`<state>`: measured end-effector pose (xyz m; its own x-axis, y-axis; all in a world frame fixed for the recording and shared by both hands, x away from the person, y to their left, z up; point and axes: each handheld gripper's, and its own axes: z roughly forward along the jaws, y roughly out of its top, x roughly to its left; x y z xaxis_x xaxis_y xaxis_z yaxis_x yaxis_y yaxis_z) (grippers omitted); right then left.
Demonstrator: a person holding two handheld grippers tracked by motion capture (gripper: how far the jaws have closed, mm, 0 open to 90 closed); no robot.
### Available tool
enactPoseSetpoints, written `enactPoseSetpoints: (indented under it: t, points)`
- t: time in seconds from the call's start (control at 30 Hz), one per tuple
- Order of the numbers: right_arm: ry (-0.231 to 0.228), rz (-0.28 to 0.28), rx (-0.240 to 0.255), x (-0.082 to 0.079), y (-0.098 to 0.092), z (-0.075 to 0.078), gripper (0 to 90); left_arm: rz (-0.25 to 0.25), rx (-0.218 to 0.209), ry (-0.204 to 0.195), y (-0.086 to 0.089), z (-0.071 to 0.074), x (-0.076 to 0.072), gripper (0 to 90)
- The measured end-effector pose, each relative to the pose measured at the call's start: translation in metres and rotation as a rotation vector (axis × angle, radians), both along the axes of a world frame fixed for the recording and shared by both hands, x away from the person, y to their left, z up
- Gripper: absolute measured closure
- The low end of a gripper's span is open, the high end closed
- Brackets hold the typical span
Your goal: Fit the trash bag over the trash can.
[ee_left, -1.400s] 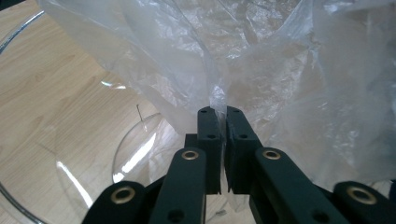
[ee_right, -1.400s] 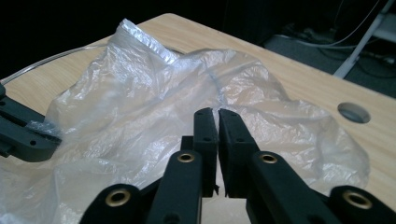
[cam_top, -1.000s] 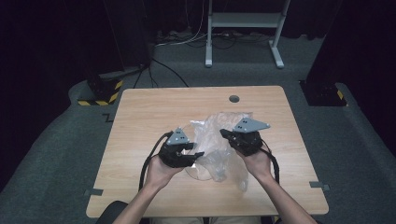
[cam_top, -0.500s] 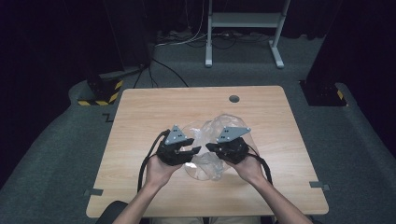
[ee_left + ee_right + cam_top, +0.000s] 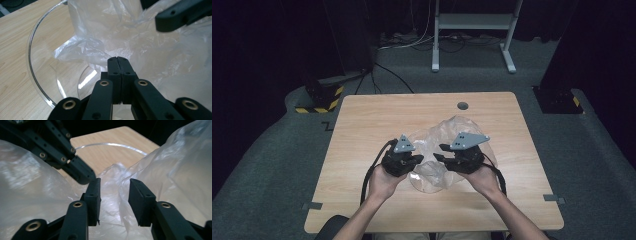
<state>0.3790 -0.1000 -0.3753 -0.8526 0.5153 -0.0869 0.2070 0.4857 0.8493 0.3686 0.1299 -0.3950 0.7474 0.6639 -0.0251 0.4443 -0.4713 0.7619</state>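
A crumpled clear plastic bag point(image 5: 447, 131) lies over a clear glass bowl point(image 5: 428, 188) on the wooden table point(image 5: 377, 117). My left gripper point(image 5: 420, 159) sits at the bag's left side. Its jaws have just been closing and now stand together, with a fold of the bag point(image 5: 82, 51) pinched at the left gripper's tips point(image 5: 117, 60). The bowl's rim point(image 5: 30, 52) curves past them on the left. My right gripper point(image 5: 440, 153) faces it from the right. The right gripper's jaws point(image 5: 113, 186) have just been opening and stand apart, a ridge of the bag point(image 5: 122, 192) loose between them. The left gripper point(image 5: 82, 175) is just beyond.
A round cable hole point(image 5: 462, 106) lies near the table's far edge. Behind the table stand a white metal frame point(image 5: 472, 30) and a black base with yellow stripes point(image 5: 319, 100) on the grey floor. Bare wood surrounds the bowl.
The right gripper has moved left, close to the left gripper, and its jaws have parted. The left gripper's jaws have come together on the bag. The bag has bunched up between them.
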Motion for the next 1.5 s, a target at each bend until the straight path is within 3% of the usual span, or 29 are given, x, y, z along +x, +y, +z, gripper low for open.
enactPoseSetpoints:
  t: [0.23, 0.43, 0.6, 0.7, 0.83, 0.97, 1.07, 1.27, 1.4, 1.5]
  points:
    - [-0.052, -0.099, 0.031, 0.002, -0.014, 0.009, 50.8, 0.000, 0.001, 0.013, 0.000, -0.001, 0.000, 89.3]
    - [-0.066, -0.177, 0.061, 0.006, -0.029, 0.014, 48.4, -0.002, 0.006, 0.016, 0.000, -0.002, 0.001, 89.3]
    - [-0.010, -0.209, 0.084, 0.015, -0.036, 0.009, 47.7, -0.009, -0.003, 0.016, -0.001, -0.002, 0.000, 89.2]
    - [0.038, -0.203, 0.073, 0.021, -0.034, 0.001, 50.3, -0.013, -0.013, 0.007, 0.001, -0.001, -0.001, 86.9]
    - [0.066, -0.191, 0.041, 0.024, -0.029, -0.008, 65.9, 0.000, -0.049, 0.000, 0.004, -0.001, 0.000, 78.9]
    - [0.048, -0.208, 0.022, 0.024, -0.029, -0.007, 81.1, 0.023, -0.089, 0.001, 0.008, -0.004, 0.003, 62.4]
    - [0.004, -0.211, 0.013, 0.021, -0.029, -0.003, 87.5, 0.032, -0.115, -0.008, 0.010, -0.004, 0.003, 56.7]
    - [-0.031, -0.147, -0.009, 0.015, -0.019, -0.001, 89.5, 0.053, -0.148, -0.074, 0.012, -0.002, 0.001, 47.6]
    - [-0.017, -0.073, -0.043, 0.011, -0.009, -0.005, 89.5, 0.065, -0.179, -0.116, 0.012, 0.000, -0.002, 43.2]
    - [0.000, -0.024, -0.062, 0.010, -0.002, -0.008, 89.5, 0.061, -0.195, -0.125, 0.010, 0.001, -0.001, 41.8]
